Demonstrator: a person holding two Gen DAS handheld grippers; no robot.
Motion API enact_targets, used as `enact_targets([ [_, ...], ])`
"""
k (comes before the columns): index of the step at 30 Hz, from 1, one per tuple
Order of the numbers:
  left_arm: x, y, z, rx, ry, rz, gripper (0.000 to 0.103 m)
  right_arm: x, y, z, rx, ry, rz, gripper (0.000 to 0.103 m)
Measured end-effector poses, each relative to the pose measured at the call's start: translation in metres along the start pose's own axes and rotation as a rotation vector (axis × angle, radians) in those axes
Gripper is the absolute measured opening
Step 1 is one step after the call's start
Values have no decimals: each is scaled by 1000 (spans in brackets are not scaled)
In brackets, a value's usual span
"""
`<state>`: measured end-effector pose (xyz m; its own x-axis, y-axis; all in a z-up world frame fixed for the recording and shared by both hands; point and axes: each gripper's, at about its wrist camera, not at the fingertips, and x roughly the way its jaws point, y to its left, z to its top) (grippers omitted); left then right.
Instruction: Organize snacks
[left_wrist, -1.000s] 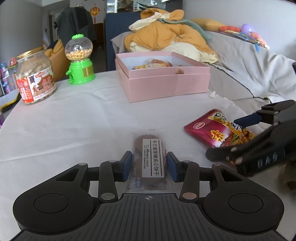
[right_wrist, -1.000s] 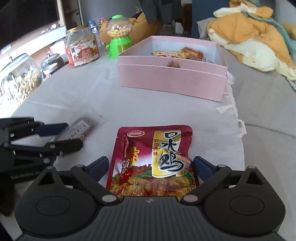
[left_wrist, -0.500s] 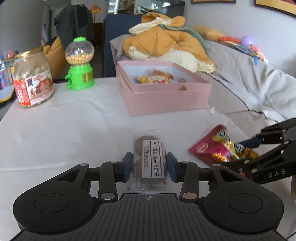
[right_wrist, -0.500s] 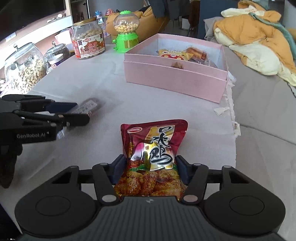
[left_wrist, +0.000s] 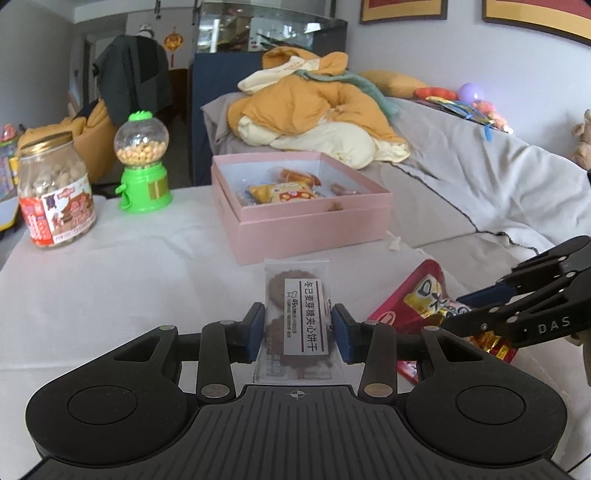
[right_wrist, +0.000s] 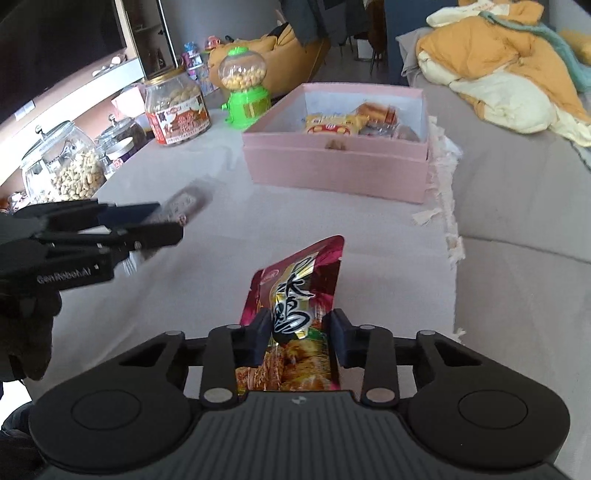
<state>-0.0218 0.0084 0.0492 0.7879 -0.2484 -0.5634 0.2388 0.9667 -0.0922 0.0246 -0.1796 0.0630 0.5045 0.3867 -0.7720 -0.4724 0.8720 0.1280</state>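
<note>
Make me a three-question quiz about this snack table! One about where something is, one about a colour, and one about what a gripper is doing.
1. Where is the green candy dispenser?
A. inside the pink box
B. between the peanut jar and the pink box
C. on the sofa

2. What colour is the box with snacks in it?
A. pink
B. blue
C. black

3. What is the right gripper doing?
A. hanging open over nothing
B. squeezing the red snack bag
C. holding the jar's lid

Answers: 1 B, it stands on the cloth right of the peanut jar and left of the box. 2 A, its walls are pink. 3 B, both pads press the red snack bag, which crumples between them.
</note>
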Motion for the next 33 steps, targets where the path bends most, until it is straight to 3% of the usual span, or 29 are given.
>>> enact_targets([
  [2,-1,0,-4,-6,9,6,45,-1,2,-1,-15,0,-9,35],
  [5,1,-4,-10,3,26,17,45,4,8,-5,-48,-1,-67,45],
  [7,2,-6,-14,10,34,28,45,12,17,-9,-95,-3,-128,65],
  [9,3,-6,-17,6,38,32,45,18,27,-12,-129,-14,-167,71],
  [11,3,-5,-19,-4,42,27,45,22,32,-13,-132,-18,-160,71],
  [16,1,-5,-22,-6,42,28,45,40,36,-18,-60,-21,-149,93],
  [19,1,-5,-22,-8,44,31,45,45,33,-22,2,-46,-140,98],
  [24,1,-5,-24,-16,48,31,45,51,42,-20,-4,-51,-179,100],
  [29,-1,-6,-24,-14,49,28,45,46,37,-13,-72,-12,-93,83],
  [30,-1,-6,-24,-15,47,27,45,42,35,-13,-77,-14,-91,71],
  [33,-2,-5,-25,-16,44,23,45,30,28,-16,-94,-6,-104,65],
])
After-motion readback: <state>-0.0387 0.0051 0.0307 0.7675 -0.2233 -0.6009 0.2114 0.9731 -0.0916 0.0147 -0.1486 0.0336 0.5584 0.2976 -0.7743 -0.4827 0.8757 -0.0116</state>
